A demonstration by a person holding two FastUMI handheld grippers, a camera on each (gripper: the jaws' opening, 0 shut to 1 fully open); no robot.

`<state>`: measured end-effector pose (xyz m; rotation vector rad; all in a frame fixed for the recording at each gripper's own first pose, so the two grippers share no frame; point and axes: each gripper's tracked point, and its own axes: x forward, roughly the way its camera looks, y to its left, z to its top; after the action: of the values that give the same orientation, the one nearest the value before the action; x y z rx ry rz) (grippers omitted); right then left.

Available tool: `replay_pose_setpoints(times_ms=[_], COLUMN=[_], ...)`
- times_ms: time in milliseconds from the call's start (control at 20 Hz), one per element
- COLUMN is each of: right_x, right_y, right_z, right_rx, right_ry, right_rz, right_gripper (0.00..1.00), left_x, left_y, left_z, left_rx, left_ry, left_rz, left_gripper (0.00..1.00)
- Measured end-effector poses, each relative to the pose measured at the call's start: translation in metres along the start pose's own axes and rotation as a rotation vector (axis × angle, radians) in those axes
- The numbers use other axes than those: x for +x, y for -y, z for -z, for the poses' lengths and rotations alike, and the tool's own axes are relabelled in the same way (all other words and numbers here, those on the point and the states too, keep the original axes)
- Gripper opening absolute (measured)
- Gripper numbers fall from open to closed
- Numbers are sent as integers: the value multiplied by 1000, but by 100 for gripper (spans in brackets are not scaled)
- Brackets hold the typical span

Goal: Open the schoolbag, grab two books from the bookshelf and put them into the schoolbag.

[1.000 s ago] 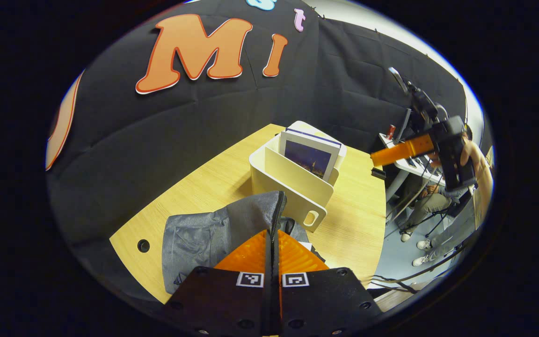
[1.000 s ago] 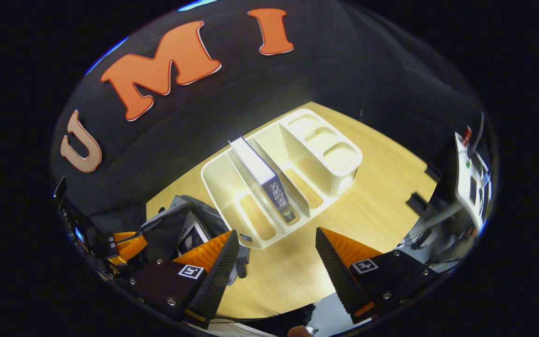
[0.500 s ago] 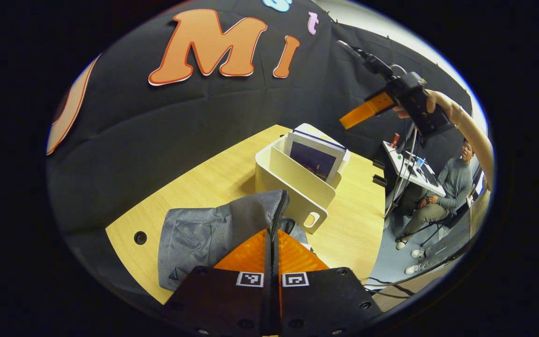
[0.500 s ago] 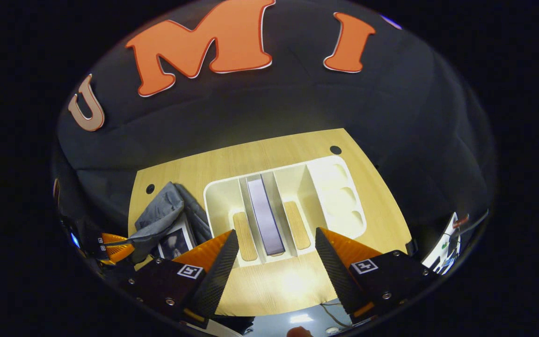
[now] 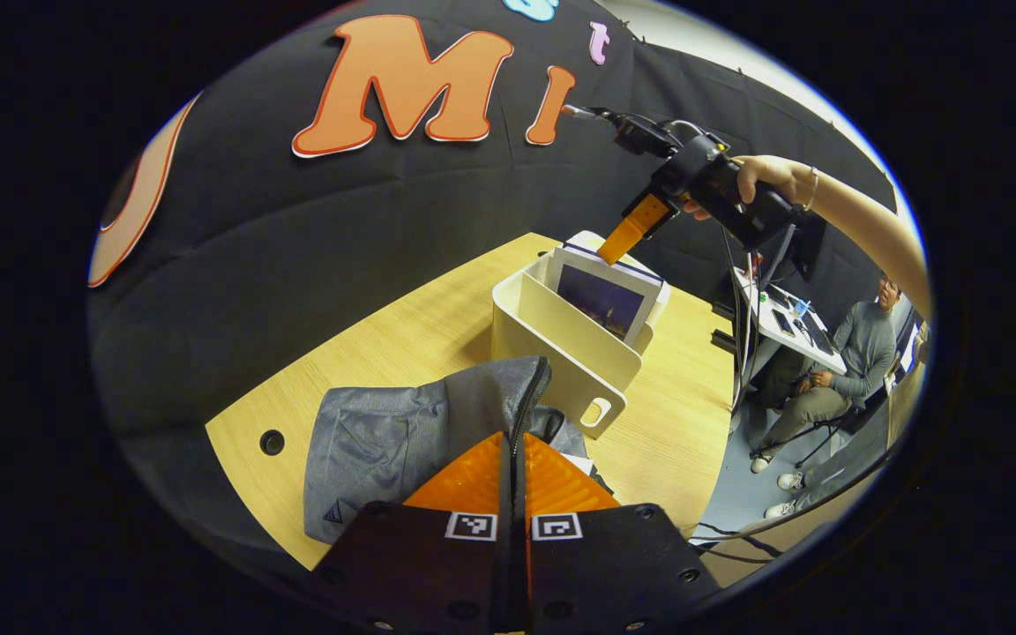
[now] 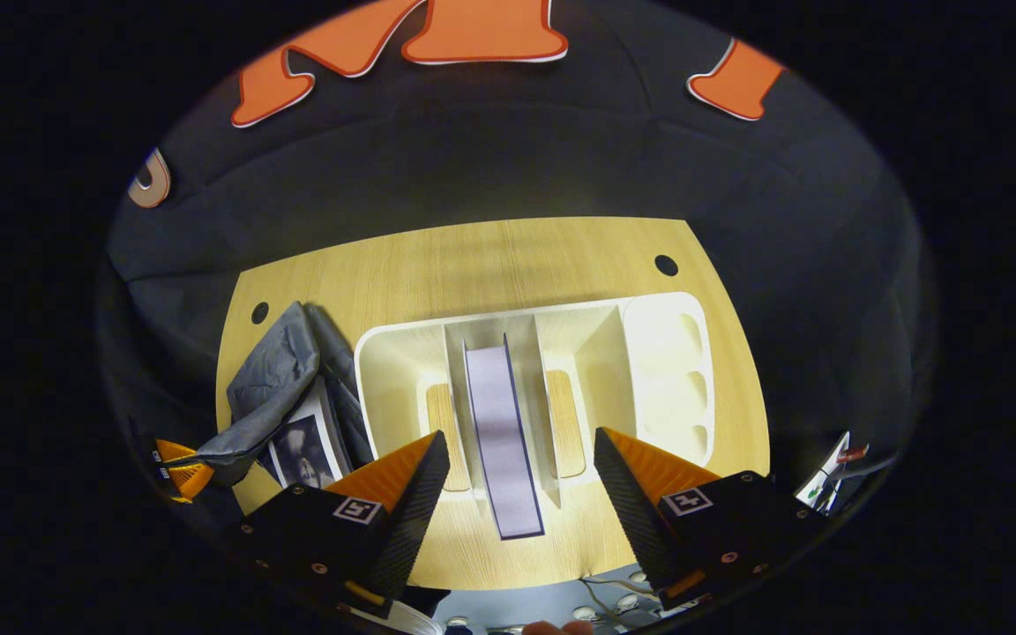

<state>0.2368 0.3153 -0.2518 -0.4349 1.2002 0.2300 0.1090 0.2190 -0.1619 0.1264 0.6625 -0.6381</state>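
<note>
Lowered since before, right tongs (image 6: 515,463) hang spread over the book (image 6: 501,437) in the bookshelf (image 6: 658,353); left tongs (image 5: 513,463) seemingly pinch the schoolbag (image 5: 384,441) on the wooden bench (image 6: 490,256).

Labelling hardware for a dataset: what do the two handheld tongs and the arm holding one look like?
Each tongs has a black body with bolts and a square black-and-white marker tag on each finger base, as on the left tongs and right tongs. Cables trail from the right one. The arm is bare, with a thin bracelet.

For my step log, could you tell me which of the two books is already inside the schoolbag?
The book with the dark cover photo, lying in the grey schoolbag. The other book stands in the bookshelf.
</note>
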Motion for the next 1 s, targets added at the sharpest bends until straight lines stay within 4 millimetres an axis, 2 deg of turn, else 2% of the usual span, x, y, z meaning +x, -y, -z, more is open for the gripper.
replay_pose_setpoints(times_ms=[400, 600, 750, 900, 1000], right_x=[38, 51, 48, 40, 27], right_y=[-15, -11, -13, -9, -7], right_z=[11, 13, 12, 14, 10], right_rx=[-58, -38, 13, 5, 23], right_ry=[-109, -121, -117, -108, -89], right_rz=[-4, 26, 2, 13, 8], right_gripper=[98, 73, 37, 34, 33], left_x=[-5, -5, -6, -4, -3], left_y=[-1, -1, 0, -3, -2], left_z=[6, 9, 12, 9, 8], left_rx=[-22, -42, -54, -51, -51], left_ry=[-9, -5, -7, -7, -9], left_rz=[-17, -22, -23, -30, -32], left_gripper=[0, 0, 1, 0, 0])
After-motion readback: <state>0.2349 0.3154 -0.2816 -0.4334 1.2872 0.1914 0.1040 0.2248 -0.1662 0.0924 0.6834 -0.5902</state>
